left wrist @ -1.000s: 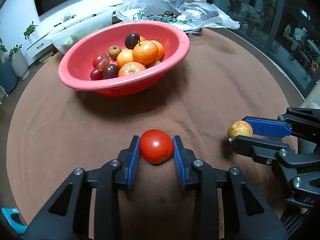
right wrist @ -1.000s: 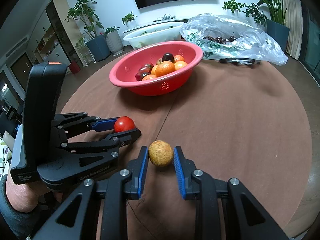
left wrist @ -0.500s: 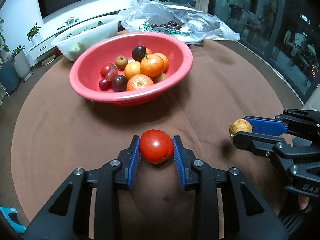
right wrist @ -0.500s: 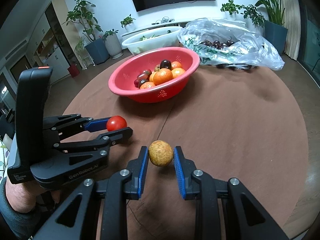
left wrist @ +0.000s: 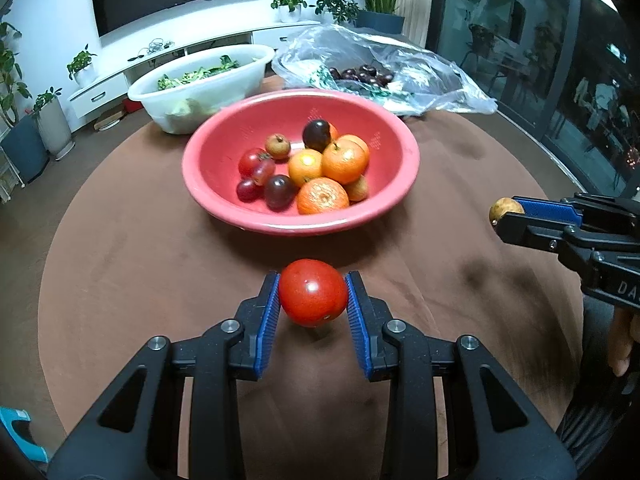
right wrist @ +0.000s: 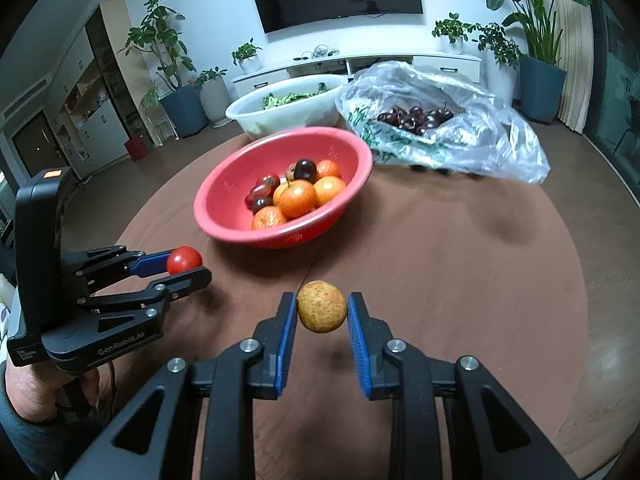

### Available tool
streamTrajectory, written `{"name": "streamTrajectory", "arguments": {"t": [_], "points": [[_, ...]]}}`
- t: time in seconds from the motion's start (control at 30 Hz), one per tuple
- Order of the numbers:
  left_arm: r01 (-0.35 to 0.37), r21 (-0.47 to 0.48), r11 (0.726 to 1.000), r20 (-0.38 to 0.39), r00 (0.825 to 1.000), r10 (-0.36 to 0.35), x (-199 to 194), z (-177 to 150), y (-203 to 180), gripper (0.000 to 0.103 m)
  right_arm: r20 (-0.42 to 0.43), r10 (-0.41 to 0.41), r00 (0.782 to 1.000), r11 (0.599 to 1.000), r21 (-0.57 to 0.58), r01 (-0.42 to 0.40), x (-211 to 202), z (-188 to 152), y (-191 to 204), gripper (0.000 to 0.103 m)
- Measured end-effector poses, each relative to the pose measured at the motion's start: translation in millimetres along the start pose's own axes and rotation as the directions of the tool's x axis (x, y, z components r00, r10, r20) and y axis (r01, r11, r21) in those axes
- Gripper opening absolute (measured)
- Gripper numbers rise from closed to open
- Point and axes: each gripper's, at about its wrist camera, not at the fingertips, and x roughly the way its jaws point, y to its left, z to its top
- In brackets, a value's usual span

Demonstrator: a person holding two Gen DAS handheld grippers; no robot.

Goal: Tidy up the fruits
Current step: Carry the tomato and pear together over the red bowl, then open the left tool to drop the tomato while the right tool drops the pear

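Gripping a red tomato [left wrist: 313, 298] between its blue pads, the left gripper [left wrist: 313, 300] hovers above the brown table [left wrist: 120, 264], near the red bowl [left wrist: 396, 184] of fruit. Beside it, the right gripper [right wrist: 322, 314] pinches a small tan fruit [right wrist: 321, 306] aloft.

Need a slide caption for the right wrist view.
Right gripper lifts a tan fruit toward the red bowl.
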Motion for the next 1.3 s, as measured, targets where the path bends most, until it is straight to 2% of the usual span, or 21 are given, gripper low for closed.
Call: {"name": "streamTrajectory", "arguments": {"t": [0.3, 0.6, 0.83, 1.13, 1.3], "points": [[-0.016, -0.028, 0.999, 0.036, 0.999, 0.017, -10, 19, 25, 0.031, 0.018, -0.017, 1.000, 0.999, -0.029, 0.017, 1, 27, -1, 0.029], [-0.039, -0.034, 0.999, 0.088, 0.995, 0.041, -14, 64, 52, 0.031, 0.027, -0.032, 0.999, 0.998, -0.058, 0.033, 17, 68, 5, 0.029], [-0.016, -0.028, 0.999, 0.064, 0.998, 0.018, 22, 96, 58, 0.031, 0.002, -0.031, 1.000, 0.992, -0.123, 0.031, 53, 93, 27, 0.029], [0.012, -0.049, 0.999, 0.007, 1.000, -0.012, 76, 94, 55, 0.031, -0.039, -0.056, 0.998, 0.994, -0.091, 0.052, 98, 111, 20, 0.029], [0.005, -0.050, 0.999, 0.006, 1.000, -0.005, 87, 93, 53, 0.031, -0.070, -0.067, 0.995, 0.995, -0.081, 0.061, 117, 114, 17, 0.029]]}}
